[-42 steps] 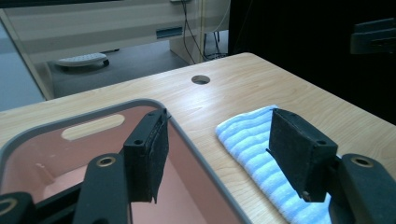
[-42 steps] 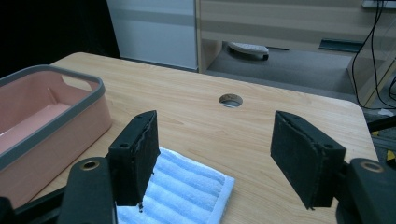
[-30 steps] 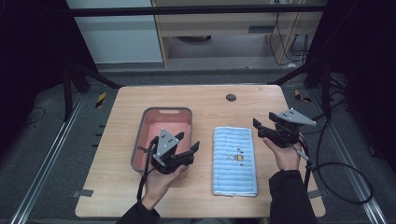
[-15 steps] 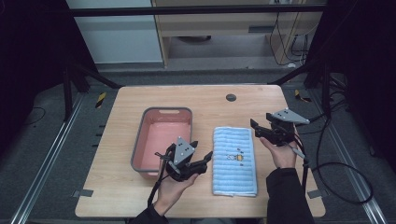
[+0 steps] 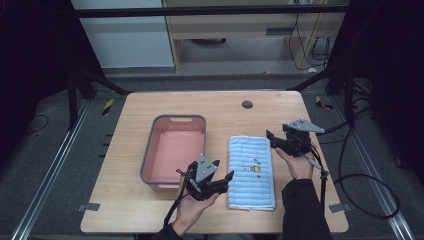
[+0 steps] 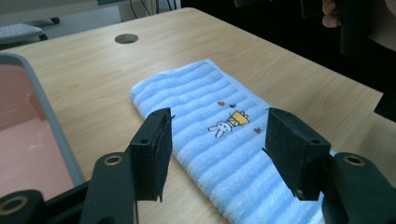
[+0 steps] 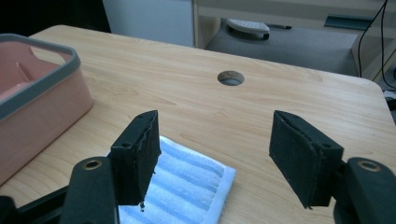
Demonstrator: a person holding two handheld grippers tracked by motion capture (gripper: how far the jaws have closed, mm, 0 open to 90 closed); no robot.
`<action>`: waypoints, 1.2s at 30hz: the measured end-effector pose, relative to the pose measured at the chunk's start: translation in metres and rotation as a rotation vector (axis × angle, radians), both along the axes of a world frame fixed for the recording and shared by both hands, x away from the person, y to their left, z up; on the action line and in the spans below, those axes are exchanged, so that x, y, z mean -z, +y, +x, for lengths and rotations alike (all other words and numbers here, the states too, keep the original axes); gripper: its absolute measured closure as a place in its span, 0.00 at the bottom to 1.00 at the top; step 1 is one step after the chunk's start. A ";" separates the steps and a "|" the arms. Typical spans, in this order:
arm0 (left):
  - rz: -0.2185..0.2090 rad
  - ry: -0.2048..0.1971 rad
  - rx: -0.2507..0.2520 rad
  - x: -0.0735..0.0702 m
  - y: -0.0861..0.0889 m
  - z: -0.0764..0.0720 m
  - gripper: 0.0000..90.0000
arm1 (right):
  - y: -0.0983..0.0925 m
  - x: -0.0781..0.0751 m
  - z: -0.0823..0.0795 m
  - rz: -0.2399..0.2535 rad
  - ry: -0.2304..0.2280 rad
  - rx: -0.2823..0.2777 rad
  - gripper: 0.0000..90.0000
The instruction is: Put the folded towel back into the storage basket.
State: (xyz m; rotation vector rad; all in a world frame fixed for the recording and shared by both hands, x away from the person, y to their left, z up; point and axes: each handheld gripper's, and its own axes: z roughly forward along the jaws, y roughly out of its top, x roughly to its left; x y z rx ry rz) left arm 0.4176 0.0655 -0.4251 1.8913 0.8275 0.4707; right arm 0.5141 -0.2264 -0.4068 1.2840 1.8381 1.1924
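Note:
A folded blue striped towel with a small rabbit print lies flat on the wooden table, right of a pink tub with a grey rim. My left gripper is open at the towel's near left edge, between tub and towel; in the left gripper view the towel stretches away between the jaws. My right gripper is open at the towel's far right corner, and that corner lies under the jaws in the right gripper view.
The tub is empty. A round cable hole sits in the table's far middle. Cables trail off the table's right edge. Bare wood lies beyond the towel and to the tub's left.
My left gripper has moved from over the tub's near rim rightward and nearer, to the towel's left edge. My right gripper has shifted slightly left toward the towel's far corner.

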 end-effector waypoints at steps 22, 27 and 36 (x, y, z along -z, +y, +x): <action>0.094 0.074 0.017 0.045 -0.018 -0.002 0.47 | -0.001 0.038 0.017 -0.022 0.082 0.008 0.44; 0.104 0.095 0.016 0.054 -0.019 -0.001 0.47 | 0.001 0.047 0.021 -0.034 0.105 0.001 0.45; 0.115 0.115 0.019 0.065 -0.022 0.000 0.50 | 0.002 0.061 0.026 -0.052 0.147 0.005 0.46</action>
